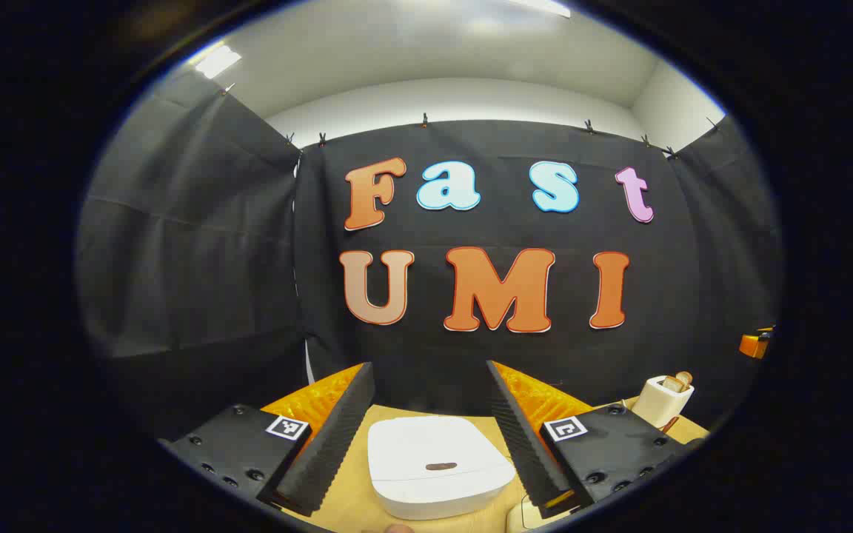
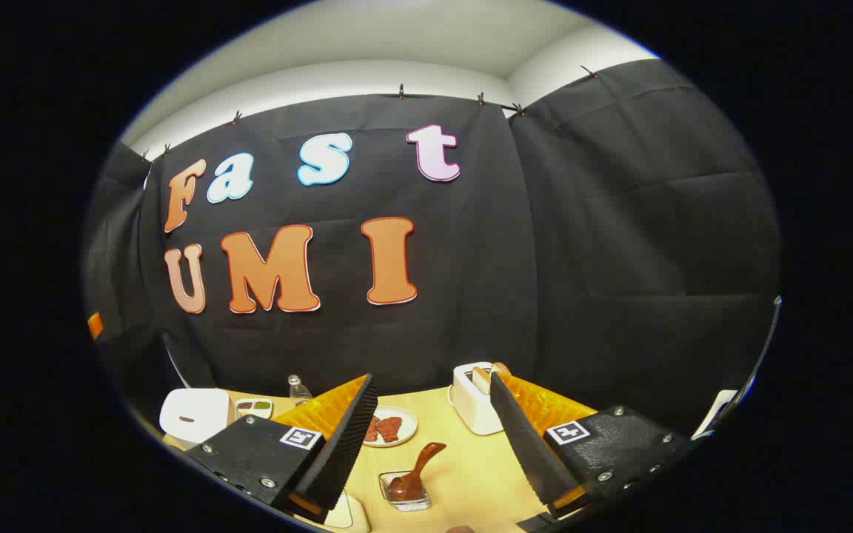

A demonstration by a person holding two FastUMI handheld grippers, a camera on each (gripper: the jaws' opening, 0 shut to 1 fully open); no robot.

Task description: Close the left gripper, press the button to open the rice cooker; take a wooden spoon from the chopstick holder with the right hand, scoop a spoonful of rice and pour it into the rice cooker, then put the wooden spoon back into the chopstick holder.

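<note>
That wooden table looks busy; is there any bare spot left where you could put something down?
Yes. The table is bare between the spoon holder and the toaster, and nearer than the toaster. It is crowded at the back left, where the rice cooker, a small dish, a bottle and a plate sit close together.

Your left gripper [image 1: 430,426] is held level, pointing toward 12 o'clock, its jaws spread wide with nothing between them. Your right gripper [image 2: 434,437] is posed the same way, jaws wide apart and gripping nothing, its two fingers [image 2: 338,444] rising from 7 and 5 o'clock in the right gripper view.
</note>
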